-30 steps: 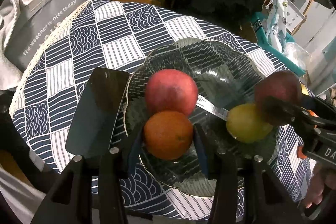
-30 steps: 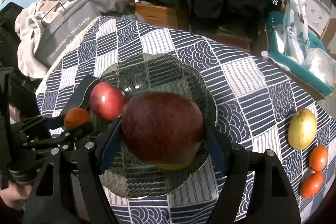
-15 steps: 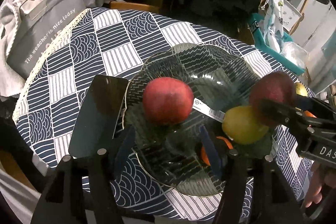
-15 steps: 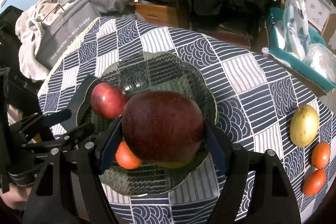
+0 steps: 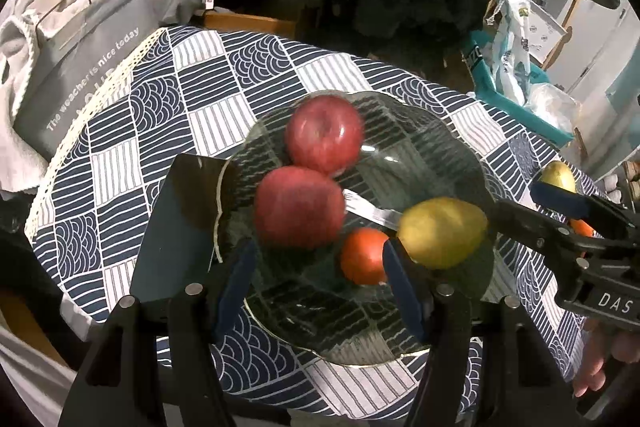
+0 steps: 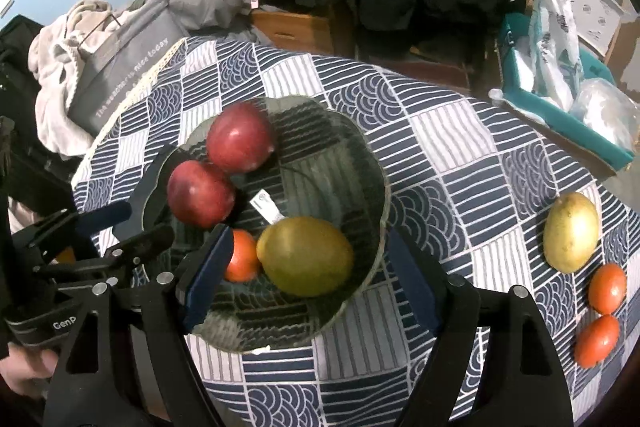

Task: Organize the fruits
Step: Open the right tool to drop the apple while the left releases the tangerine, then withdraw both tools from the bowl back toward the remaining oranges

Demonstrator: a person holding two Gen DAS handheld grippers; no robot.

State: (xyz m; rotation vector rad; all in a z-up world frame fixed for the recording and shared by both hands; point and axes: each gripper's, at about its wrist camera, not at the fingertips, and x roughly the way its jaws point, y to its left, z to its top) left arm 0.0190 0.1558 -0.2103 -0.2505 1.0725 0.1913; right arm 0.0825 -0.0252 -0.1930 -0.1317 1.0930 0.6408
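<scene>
1. Right wrist view: the right tool [image 6: 304, 263] hangs open and empty over the near rim of the glass bowl [image 6: 376, 163], its blue-padded fingers spread wide with nothing between them.
2. Inside the bowl lie two red apples [image 6: 240, 137] [image 6: 200, 193] at upper left, a yellow-green mango [image 6: 306, 261] at lower centre and a small orange [image 6: 240, 255] touching its left side.
3. Left wrist view shows the left tool [image 5: 316, 279] also open and empty, low at the bowl's near edge, with the orange just beside its right finger.
4. Fruit not yet gathered sits at the right of the right wrist view: a second mango [image 6: 570, 231], its long axis running roughly up and down the frame, and two small oranges [image 6: 607, 287] [image 6: 596, 341] just below it.
5. These three lie well to the right of the right tool, on the far side from the left tool, so the right hand looks the nearer one for the next pick.
6. Patterned cloth on the surface [image 6: 460, 155] between bowl and loose fruit is bare, leaving open room to travel; the oranges rest near the surface's lower right edge.
7. A dark phone [image 5: 176, 227] lies against the bowl's left rim.
</scene>
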